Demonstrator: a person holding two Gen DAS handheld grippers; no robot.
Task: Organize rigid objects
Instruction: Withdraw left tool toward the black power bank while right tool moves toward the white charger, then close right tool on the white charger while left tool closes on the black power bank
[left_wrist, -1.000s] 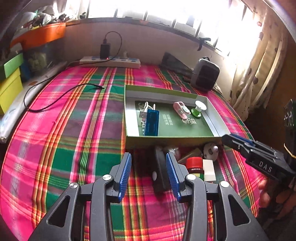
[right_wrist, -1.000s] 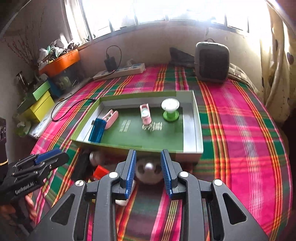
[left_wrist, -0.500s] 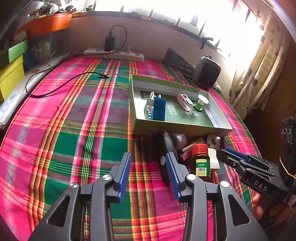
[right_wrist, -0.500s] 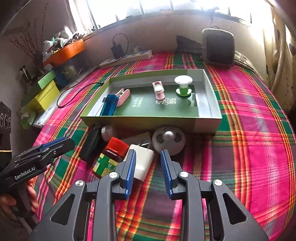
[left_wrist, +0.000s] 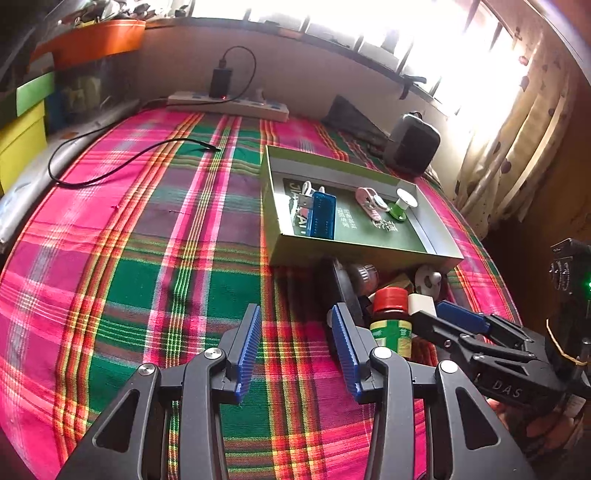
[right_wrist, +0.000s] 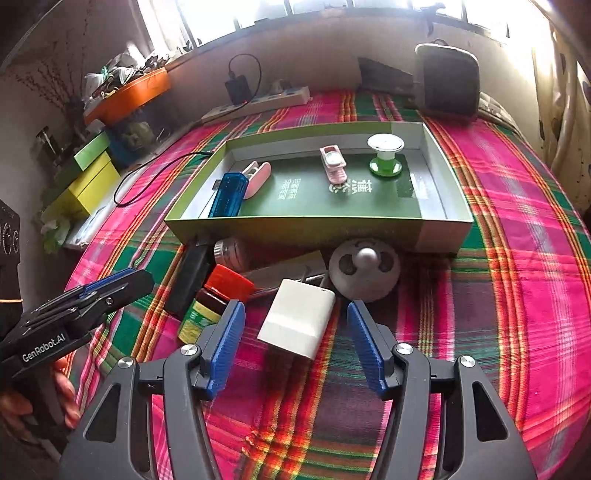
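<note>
Both grippers are hovering over the plaid cloth (left_wrist: 147, 258), neither holding anything. The right gripper (right_wrist: 295, 339) has its fingers spread wide with the white charger (right_wrist: 297, 321) lying on the cloth right between the blue pads, not touching either one as far as I can see. The left gripper (left_wrist: 295, 347) is also wide open, over bare cloth, with the clutter off to its right side.

That clutter is a little pile right against the near wall of the green tray (right_wrist: 317, 230): a black slab (right_wrist: 188, 275) on the left, a bottle (right_wrist: 212, 301) with a red cap tipped on its side next to it, a small round jar (right_wrist: 231, 253) tucked against the tray, a flat tan box (right_wrist: 291, 267) in the middle, and a white round fan (right_wrist: 364, 267) on the right, just beyond the charger.

Inside the tray: a blue case (right_wrist: 229, 194) at the left end with a pink clip (right_wrist: 256, 177) leaning beside it, another pink piece (right_wrist: 334, 164) in the middle, and a green-and-white spool (right_wrist: 386, 153) standing upright toward the right.

Further back there's a power strip (right_wrist: 258, 101) by the wall and a dark heater (right_wrist: 447, 83) in the corner.
</note>
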